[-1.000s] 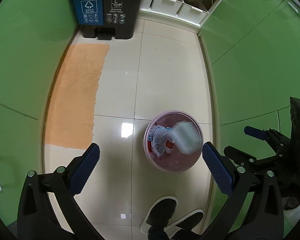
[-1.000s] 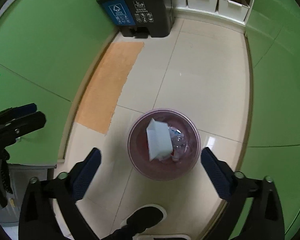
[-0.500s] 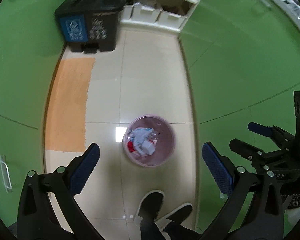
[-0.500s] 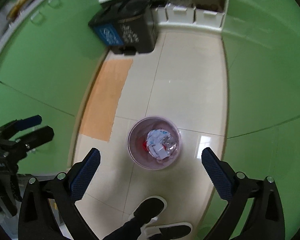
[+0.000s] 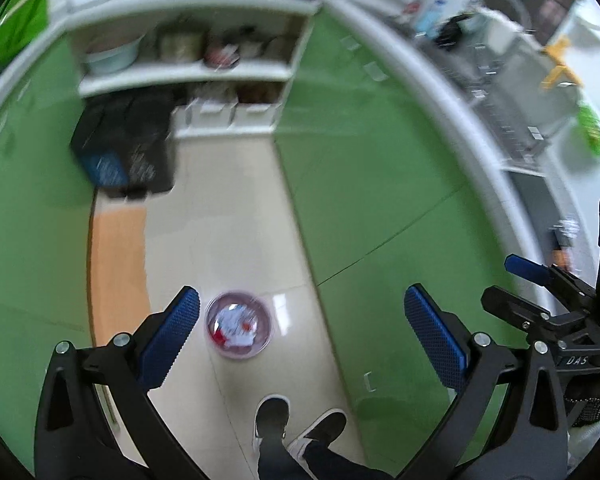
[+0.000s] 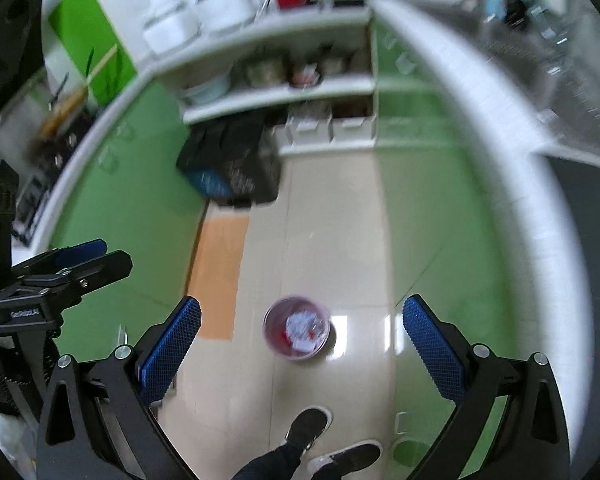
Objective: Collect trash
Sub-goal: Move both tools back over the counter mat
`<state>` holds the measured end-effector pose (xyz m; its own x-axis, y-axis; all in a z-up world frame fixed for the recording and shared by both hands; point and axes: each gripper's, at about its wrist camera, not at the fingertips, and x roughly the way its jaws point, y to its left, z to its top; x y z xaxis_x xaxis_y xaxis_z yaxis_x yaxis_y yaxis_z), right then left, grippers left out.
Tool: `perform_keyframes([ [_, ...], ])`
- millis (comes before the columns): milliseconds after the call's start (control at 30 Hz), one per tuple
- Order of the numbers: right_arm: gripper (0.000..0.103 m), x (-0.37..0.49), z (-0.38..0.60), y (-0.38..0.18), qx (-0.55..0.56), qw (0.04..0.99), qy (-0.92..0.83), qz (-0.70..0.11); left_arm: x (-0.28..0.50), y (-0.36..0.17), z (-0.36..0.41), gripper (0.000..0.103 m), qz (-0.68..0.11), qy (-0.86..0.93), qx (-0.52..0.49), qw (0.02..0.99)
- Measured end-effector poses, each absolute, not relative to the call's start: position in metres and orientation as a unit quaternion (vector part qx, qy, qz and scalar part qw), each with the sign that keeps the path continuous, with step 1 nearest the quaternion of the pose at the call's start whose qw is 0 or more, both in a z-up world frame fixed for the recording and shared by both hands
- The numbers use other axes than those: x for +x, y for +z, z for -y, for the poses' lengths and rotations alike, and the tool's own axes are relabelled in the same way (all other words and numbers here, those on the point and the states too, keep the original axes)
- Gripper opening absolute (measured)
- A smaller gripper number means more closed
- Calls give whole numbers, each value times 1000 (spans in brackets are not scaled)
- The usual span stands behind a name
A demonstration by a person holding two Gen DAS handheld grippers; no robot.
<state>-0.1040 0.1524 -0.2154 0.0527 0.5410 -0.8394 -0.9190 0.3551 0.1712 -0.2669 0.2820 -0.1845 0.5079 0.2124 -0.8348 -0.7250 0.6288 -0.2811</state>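
Both hand-held grippers, left (image 5: 300,332) and right (image 6: 302,340), released and holding nothing.
High above pink bin (image 6: 297,333) of crumpled trash (image 6: 303,329) (floor (image 6: 328,216) tiled), 2 shoes (image 6: 309,424) below.

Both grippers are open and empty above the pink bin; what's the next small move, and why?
Probably swing toward the counter to look for more trash. Left gripper and right gripper hold nothing, the pink bin already holds trash, and the floor around it shows no litter.
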Motion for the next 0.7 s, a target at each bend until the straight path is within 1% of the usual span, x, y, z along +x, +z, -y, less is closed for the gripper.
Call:
perform_keyframes([
  [167,97,-76,-99,-150,-166,749,491,-413,-223,-123,-258,100,-388,244,-275,845],
  [333,97,-47,-37,-115,-123,801,434,-393,-178,-81,-227,100,-373,195,-230,877],
  [567,97,-11,61,-81,-63,865,334,-369,-105,-56,-181,100,-373,107,-188,903],
  [700,97,8,111,-72,-33,889,283,-359,-60,-45,-141,100,-379,53,-151,911],
])
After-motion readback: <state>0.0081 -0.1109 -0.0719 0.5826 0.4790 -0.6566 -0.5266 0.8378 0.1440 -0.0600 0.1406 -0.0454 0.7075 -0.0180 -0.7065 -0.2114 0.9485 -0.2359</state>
